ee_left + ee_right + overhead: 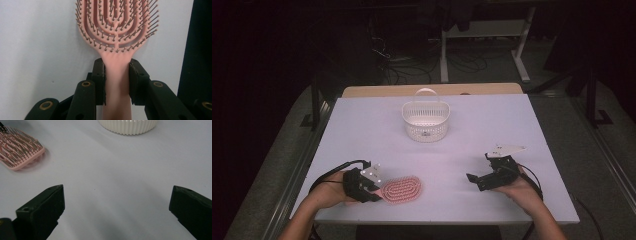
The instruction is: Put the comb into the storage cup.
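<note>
A pink hairbrush (402, 190) lies bristles up near the table's front left edge. My left gripper (379, 193) is shut on its handle. In the left gripper view both pads press the sides of the handle just below the head of the hairbrush (117, 22), with my left gripper (117, 65) straddling it. My right gripper (478, 167) rests at the front right, jaws wide apart with nothing between them. In the right gripper view my right gripper (117, 195) faces bare table, with the hairbrush (20, 155) far off at the upper left.
A white slatted basket (425, 122) with a handle stands at the middle back of the white table (492, 125); its base also appears as the basket (128, 126) in the right gripper view. Dark floor, cables and table legs lie beyond the far edge.
</note>
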`<state>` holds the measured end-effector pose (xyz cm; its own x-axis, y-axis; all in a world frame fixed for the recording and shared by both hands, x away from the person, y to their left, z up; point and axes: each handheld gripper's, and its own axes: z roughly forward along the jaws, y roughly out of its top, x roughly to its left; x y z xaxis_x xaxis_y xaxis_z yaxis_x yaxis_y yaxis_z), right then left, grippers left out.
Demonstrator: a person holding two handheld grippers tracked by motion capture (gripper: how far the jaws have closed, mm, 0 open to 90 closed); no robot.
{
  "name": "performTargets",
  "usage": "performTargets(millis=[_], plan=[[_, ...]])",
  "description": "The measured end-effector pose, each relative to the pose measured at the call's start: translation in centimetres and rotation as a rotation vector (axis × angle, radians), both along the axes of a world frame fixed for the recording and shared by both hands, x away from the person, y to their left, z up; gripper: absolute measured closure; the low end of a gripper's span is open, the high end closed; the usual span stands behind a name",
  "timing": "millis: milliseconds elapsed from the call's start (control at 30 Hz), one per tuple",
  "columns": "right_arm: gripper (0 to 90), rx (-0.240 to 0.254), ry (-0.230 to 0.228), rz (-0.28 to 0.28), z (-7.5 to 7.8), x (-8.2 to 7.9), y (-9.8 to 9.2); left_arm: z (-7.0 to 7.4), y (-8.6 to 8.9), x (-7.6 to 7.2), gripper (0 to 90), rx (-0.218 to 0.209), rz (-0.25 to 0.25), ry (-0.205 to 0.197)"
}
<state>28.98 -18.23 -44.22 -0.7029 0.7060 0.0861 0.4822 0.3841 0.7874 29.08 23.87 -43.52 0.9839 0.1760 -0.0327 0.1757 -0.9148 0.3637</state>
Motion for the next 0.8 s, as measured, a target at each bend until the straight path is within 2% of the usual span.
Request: performTargets(millis=[300,333,500,600,633,700,800], plan=[[0.0,-0.002,-0.002,-0.002,0.0,0.0,0.0,0.2,0.3,0.1,70.7,-0.032,0.028,-0.002],[0.0,-0.002,-0.002,-0.001,0.0,0.0,0.0,0.3,0.5,0.2,70.7,-0.055,0.038,-0.001],[0.0,-0.002,-0.002,-0.002,0.0,0.0,-0.1,0.4,0.8,0.4,70.6,-0.08,0.048,0.001],[0.0,-0.002,-0.001,-0.001,0.0,0.0,-0.1,0.6,1.1,0.5,70.6,-0.125,0.062,0.0],[0.0,-0.002,0.0,-0.001,0.0,0.0,-0.1,0.6,1.1,0.5,70.6,-0.125,0.062,0.0],[0.0,-0.002,0.0,-0.001,0.0,0.0,0.0,0.8,1.3,0.7,70.6,-0.161,0.083,-0.005],[0.0,-0.002,-0.002,-0.001,0.0,0.0,-0.1,0.9,1.4,0.8,70.5,-0.182,0.093,-0.007]])
